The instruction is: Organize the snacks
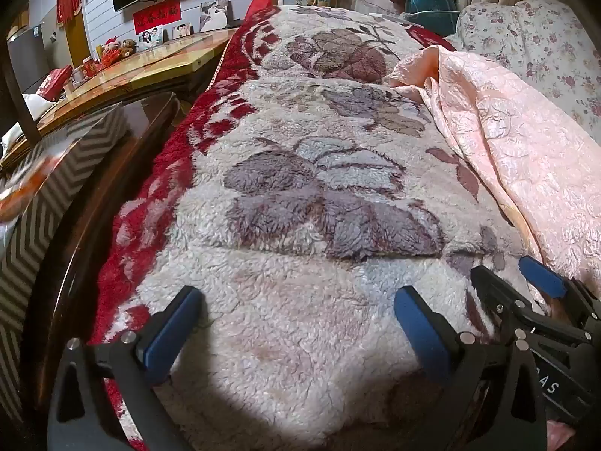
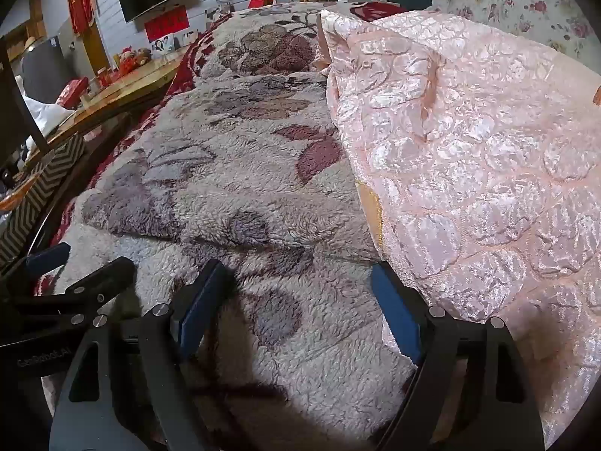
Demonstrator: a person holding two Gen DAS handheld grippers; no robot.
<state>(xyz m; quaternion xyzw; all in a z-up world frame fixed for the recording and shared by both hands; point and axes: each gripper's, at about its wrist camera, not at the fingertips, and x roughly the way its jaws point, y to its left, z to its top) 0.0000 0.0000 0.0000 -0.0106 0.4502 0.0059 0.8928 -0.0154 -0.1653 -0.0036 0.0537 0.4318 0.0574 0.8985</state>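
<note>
**Nothing sorted yet, and no snacks in front of me**

I judge the task barely begun: neither of my views shows a snack I can name, so all of the organizing is left. The only hint is a blurred orange-and-white patch (image 1: 22,188) on the dark glossy low desk with a zigzag-patterned edge (image 1: 49,195) at the far left; I cannot tell whether it is a snack packet.

Largest first, I count one bed, covered by one fluffy cream fleece blanket with grey-purple flowers and a red border (image 1: 300,173). Beside it on the right lies one shiny pink quilted cover (image 2: 469,158), its edge resting on the blanket. Beyond that is one floral-print cushion or quilt (image 1: 544,45). To the left stands one long wooden desk (image 1: 157,60) carrying small red boxes and soft toys, too small to count.

Smallest, my two tools: my left gripper (image 1: 296,319) and my right gripper (image 2: 296,300) both hang over the blanket, jaws spread wide apart, nothing between them.
</note>
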